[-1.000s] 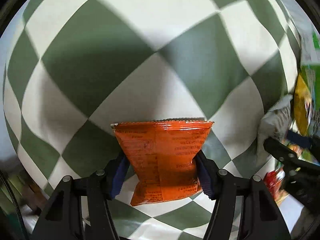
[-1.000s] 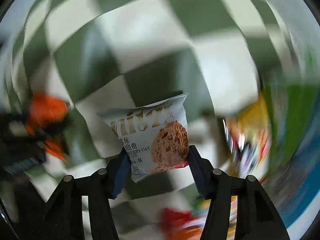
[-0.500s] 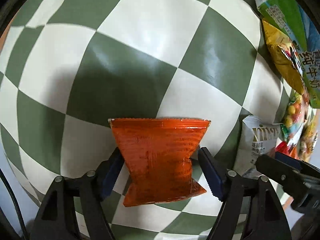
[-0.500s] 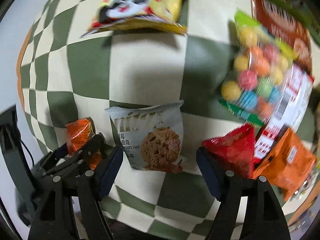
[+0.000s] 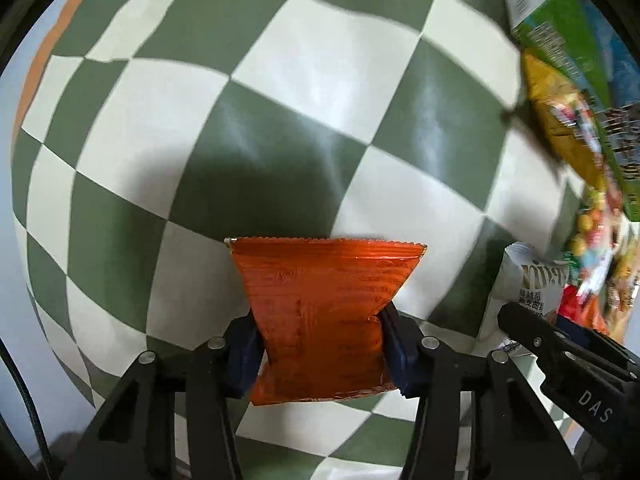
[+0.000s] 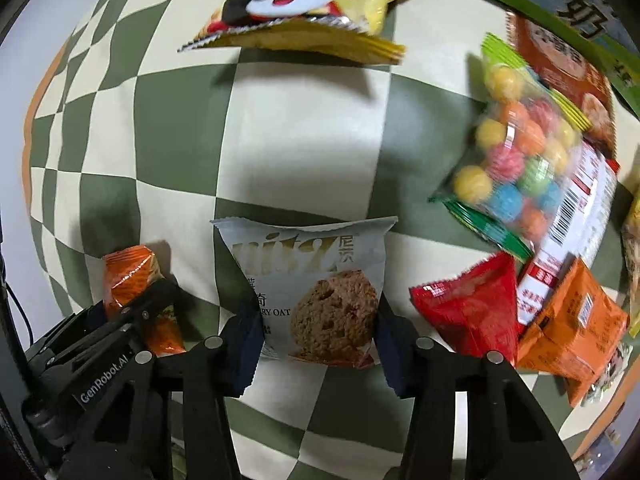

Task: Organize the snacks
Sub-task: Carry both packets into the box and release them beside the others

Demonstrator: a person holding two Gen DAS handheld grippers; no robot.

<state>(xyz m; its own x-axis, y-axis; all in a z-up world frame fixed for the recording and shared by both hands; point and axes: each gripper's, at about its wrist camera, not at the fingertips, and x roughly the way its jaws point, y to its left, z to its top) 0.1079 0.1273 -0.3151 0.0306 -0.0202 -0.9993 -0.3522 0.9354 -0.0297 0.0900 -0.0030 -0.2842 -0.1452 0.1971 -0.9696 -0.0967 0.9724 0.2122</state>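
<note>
A cloth (image 5: 320, 80) of large green and cream squares covers the whole work surface, lying mostly smooth with a soft sheen on the dark squares and blurred shadows falling across its middle. An orange border (image 6: 36, 100) runs along the cloth's far left edge. Beyond that border lies a pale, plain surface (image 5: 12, 260), too blurred and curved at the rim to tell whether it is floor or wall.

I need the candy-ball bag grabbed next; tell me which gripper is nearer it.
Right. The right gripper, closing on the cookie pack, sits beside the candy-ball bag; the left gripper is beyond it.
</note>
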